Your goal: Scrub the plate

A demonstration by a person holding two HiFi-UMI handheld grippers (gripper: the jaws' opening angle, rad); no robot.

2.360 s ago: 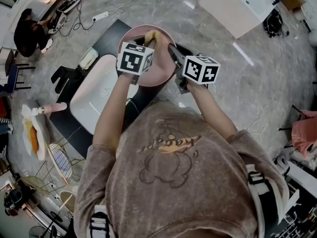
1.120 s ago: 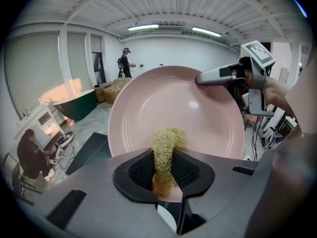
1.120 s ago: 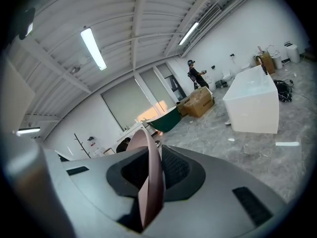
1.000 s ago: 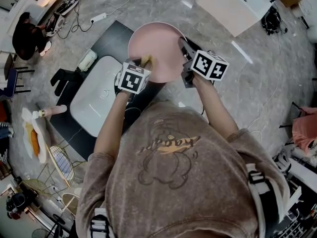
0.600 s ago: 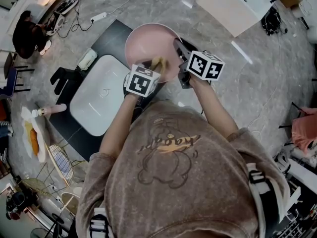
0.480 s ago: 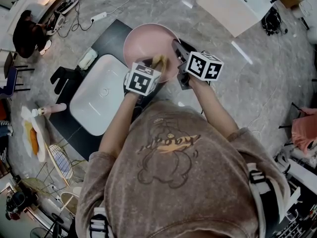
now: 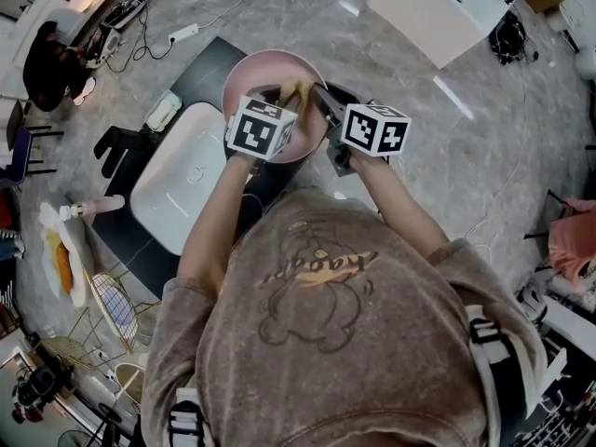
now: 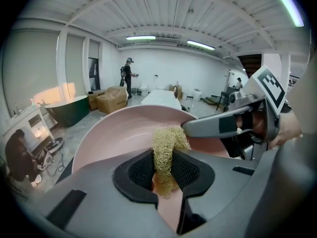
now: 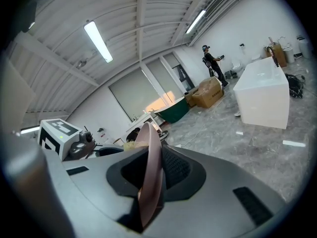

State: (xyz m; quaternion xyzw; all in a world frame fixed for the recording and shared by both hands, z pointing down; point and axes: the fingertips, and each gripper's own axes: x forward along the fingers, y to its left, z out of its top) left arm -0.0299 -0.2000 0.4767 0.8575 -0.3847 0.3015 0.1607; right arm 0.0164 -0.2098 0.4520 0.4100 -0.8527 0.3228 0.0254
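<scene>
A pink plate (image 7: 259, 74) is held up on edge over the dark counter. My right gripper (image 7: 322, 97) is shut on its right rim; in the right gripper view the plate's rim (image 9: 150, 162) runs edge-on between the jaws of that gripper (image 9: 148, 176). My left gripper (image 7: 287, 101) is shut on a yellow mesh scrubber (image 7: 297, 88). In the left gripper view the scrubber (image 8: 167, 145) sticks out of the left gripper (image 8: 166, 171) and rests against the plate's face (image 8: 111, 133), just below the right gripper's finger (image 8: 218, 125).
A white basin (image 7: 182, 170) sits in the dark counter (image 7: 207, 68) under and left of the plate. A white tub (image 7: 447, 7) stands at the far right. A person (image 7: 51, 61) sits at the far left, with a power strip (image 7: 187, 31) on the floor.
My left gripper has carried the scrubber up across the plate's face toward its far side. The right gripper and the plate have shifted a little to the left.
</scene>
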